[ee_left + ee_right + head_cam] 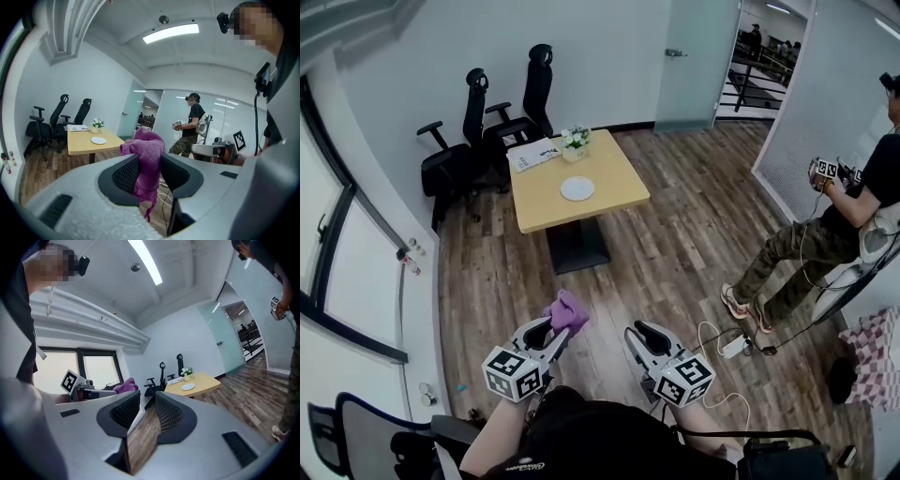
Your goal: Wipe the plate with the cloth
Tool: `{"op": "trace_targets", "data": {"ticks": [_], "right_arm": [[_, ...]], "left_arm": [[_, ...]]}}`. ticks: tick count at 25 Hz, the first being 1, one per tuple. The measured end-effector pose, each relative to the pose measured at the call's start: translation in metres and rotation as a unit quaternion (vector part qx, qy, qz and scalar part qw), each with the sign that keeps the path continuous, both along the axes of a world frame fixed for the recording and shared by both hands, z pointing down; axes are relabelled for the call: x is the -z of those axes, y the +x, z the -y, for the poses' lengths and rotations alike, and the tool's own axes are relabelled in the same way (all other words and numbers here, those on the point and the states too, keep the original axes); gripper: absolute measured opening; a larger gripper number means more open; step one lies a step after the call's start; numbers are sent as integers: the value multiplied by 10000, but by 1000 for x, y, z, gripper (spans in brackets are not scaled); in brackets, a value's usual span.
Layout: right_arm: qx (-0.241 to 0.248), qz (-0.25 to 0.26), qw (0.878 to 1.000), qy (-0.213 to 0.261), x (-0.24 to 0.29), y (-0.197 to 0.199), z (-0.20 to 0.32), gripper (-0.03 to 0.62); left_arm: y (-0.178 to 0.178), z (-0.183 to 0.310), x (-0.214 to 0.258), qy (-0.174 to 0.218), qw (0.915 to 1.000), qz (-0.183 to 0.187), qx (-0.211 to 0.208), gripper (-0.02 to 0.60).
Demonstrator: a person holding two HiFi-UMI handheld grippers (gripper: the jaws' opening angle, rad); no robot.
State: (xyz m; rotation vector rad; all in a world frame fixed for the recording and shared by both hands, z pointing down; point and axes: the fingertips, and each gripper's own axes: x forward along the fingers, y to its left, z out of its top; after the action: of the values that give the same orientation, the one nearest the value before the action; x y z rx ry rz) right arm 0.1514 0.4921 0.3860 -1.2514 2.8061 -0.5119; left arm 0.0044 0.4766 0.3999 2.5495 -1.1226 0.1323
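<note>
Left gripper (149,160) clamps the cloth (143,145), jaws hiding its middle.

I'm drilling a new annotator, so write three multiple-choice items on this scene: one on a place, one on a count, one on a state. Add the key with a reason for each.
1. Where is the plate?
A) on the table
B) on a shelf
C) on a windowsill

2. How many black office chairs stand beside the table?
A) one
B) two
C) four

3. What is the left gripper doing?
A) open and empty
B) shut on the purple cloth
C) shut on a cup

Key: 1 A, the white plate lies on the yellow tabletop; 2 B, the head view shows two; 3 B, the cloth is pinched between its jaws.
</note>
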Motion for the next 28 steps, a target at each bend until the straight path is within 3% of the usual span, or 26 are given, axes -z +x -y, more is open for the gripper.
{"op": "trace_targets", "data": {"ticks": [10,17,28], "right_arm": [[199,-130,9997,-3,-10,-8,35,106],[-21,-197,9997,-121,-18,-25,99,106],[-134,-361,9992,-56,-1,-111,231,106]], "left_arm": [[-13,34,-8,-22,9996,-54,271,138],[-40,102,-11,-28,9996,-156,218,138],[-112,230,6,93,9996,-242,-120,138]]}}
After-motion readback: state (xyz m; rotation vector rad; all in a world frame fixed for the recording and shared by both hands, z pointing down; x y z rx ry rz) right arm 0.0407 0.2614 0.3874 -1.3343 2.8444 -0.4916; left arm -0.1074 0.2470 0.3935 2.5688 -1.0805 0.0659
